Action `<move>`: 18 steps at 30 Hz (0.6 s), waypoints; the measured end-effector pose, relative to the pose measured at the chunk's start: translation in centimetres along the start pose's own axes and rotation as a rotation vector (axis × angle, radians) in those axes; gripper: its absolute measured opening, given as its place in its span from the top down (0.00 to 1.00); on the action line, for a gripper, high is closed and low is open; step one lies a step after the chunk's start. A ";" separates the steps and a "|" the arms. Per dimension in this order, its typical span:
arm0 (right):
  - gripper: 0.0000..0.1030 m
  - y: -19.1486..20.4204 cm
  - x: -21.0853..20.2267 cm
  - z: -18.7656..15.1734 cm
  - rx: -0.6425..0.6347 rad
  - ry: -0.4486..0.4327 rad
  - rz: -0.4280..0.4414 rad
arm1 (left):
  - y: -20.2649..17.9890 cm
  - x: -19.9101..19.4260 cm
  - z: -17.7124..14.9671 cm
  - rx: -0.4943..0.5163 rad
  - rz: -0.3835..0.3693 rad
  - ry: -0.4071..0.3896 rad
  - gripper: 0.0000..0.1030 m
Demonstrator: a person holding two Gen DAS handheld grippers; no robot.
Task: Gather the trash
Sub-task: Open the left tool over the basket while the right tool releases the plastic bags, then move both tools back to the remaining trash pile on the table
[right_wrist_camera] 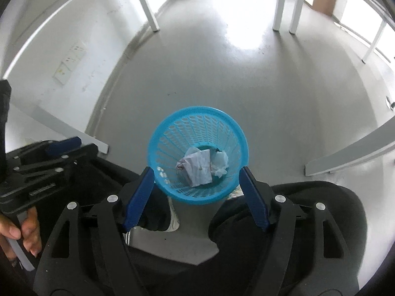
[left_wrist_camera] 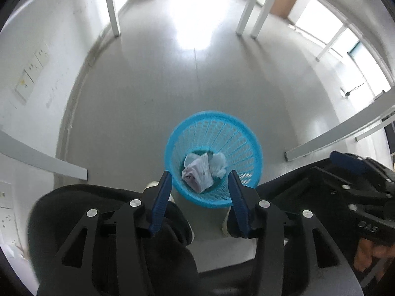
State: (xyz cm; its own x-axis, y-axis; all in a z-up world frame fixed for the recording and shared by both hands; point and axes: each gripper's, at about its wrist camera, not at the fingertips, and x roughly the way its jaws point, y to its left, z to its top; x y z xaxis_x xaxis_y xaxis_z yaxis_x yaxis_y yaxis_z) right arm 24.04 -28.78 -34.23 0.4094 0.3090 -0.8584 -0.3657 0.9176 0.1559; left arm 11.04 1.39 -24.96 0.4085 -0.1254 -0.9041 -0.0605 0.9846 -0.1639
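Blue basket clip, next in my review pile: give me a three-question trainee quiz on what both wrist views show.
1. True or false: the blue basket lies tipped on its side.
2. What sits at the basket's bottom? A) crumpled paper and tissue B) a bottle C) nothing
3. Fill in: both the left gripper and right gripper have their jaws ____.

Key: 1 false, it stands upright on the floor; 2 A, the crumpled paper; 3 open, with nothing between them.
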 end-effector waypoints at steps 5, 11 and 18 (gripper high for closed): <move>0.33 1.0 -5.3 -0.8 -0.014 -0.119 0.023 | -0.4 -6.3 -0.5 0.027 -0.045 -0.146 0.42; 0.29 2.4 -11.4 -1.7 -0.062 -0.269 0.026 | -1.6 -11.8 -1.4 0.097 -0.011 -0.281 0.39; 0.29 2.8 -17.0 -2.2 -0.067 -0.380 0.051 | -1.0 -17.4 -3.4 0.069 -0.071 -0.399 0.30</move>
State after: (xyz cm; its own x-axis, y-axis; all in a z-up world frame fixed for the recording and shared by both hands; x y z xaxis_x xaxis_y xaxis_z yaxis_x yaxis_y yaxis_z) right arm 14.18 -31.99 -20.28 0.6652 0.4361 -0.6061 -0.4422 0.8841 0.1509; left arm 0.94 2.14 -10.42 0.7315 -0.1498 -0.6652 0.0366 0.9828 -0.1810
